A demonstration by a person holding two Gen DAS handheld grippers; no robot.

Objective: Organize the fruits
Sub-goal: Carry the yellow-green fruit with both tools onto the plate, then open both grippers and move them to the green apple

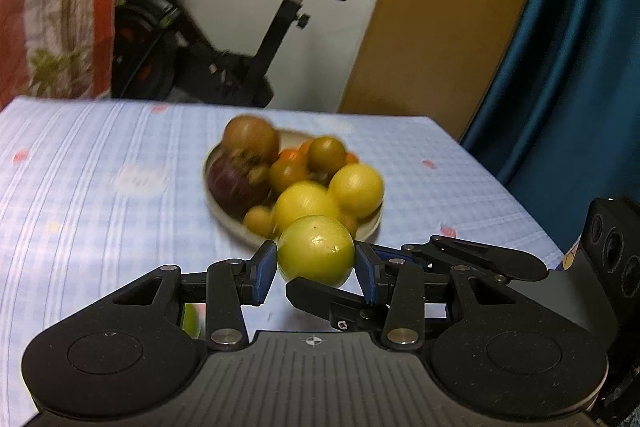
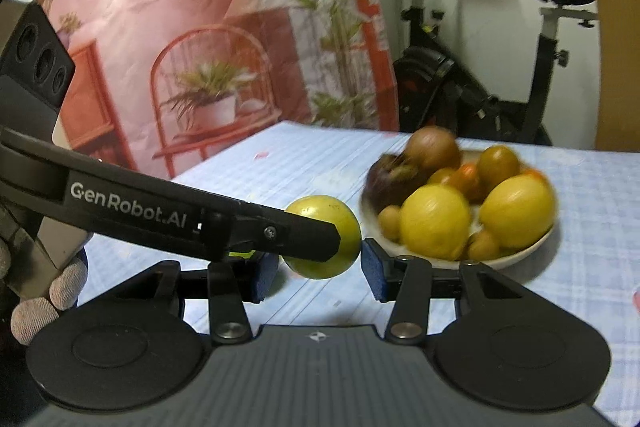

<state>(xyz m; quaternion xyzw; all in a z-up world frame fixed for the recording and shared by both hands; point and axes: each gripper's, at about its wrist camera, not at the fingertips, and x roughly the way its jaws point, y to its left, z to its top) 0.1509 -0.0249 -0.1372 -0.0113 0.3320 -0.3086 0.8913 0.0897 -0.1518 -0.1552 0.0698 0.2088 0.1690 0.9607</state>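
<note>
A yellow-green round fruit [image 1: 316, 251] [image 2: 320, 215] hangs just above the blue checked tablecloth [image 1: 100, 163], in front of the plate. My left gripper [image 1: 316, 267] has its blue pads [image 1: 266, 273] pressed on the fruit's two sides. My right gripper [image 2: 319, 275] comes in crosswise, and its pads [image 2: 372, 273] also sit against the fruit. One black finger of the right gripper [image 1: 320, 297] crosses under the fruit in the left wrist view. The left gripper's finger [image 2: 200, 223] covers the fruit's front in the right wrist view.
A white plate [image 1: 224, 219] [image 2: 520, 259] mid-table holds yellow lemons [image 2: 434, 221], brown and purple fruits [image 1: 250, 139] and small orange ones. Something green [image 1: 190, 319] shows under the left gripper. A gloved hand [image 2: 40, 307] holds the left gripper. An exercise bike [image 1: 224, 39] stands beyond the table.
</note>
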